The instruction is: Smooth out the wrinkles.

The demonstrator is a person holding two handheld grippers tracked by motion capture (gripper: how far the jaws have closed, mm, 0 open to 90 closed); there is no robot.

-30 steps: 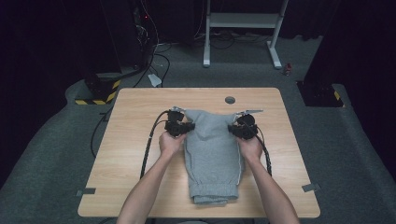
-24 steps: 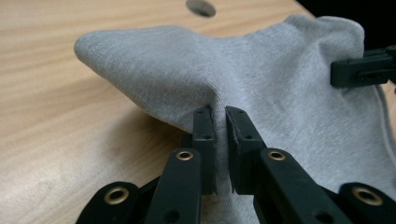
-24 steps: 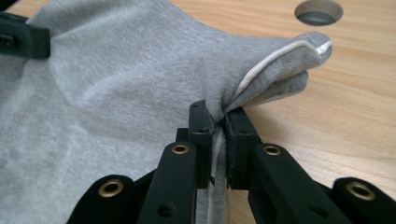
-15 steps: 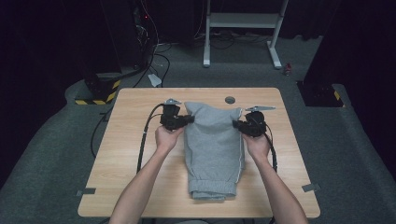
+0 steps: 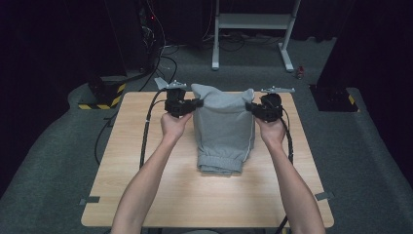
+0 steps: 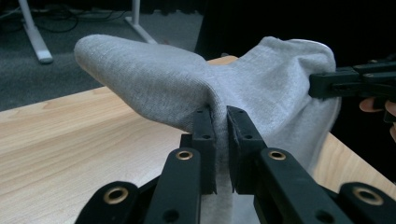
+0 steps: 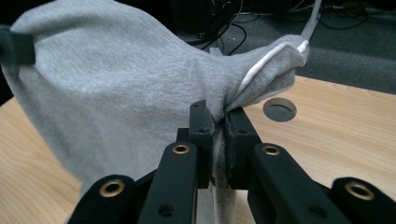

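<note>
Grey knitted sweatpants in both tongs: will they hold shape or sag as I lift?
Probably floppy: the grey knitted sweatpants drape between the left tongs and right tongs, their cuffs on the wooden table. Likely light. The bunched knit looks unlikely to slip.

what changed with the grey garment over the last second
Both grippers, left and right, stayed clamped on the grey garment's far corners and carried them up and away from the person, lifting that end. Its near cuffed end stayed on the table.
</note>
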